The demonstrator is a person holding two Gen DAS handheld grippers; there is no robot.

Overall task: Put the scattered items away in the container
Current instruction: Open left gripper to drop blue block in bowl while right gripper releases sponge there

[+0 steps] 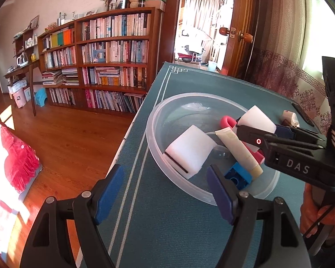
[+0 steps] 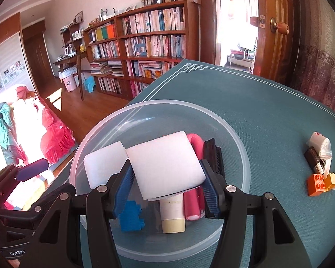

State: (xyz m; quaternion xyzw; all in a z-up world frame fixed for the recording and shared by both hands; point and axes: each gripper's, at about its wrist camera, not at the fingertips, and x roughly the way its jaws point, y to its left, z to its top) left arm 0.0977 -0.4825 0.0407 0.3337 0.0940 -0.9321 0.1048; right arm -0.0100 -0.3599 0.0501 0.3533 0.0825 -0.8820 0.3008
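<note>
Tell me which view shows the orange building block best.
The right wrist view: the orange building block lies in plain sight on the teal table mat, outside the clear bowl. The left wrist view doesn't show it.

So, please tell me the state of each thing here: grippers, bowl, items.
right gripper: shut on a white sponge, over the bowl
left gripper: open, holds nothing
clear bowl: upright, partly filled
second sponge: inside the bowl
blue brick: inside the bowl
cream tube: inside the bowl
orange bricks: on the mat, outside
</note>
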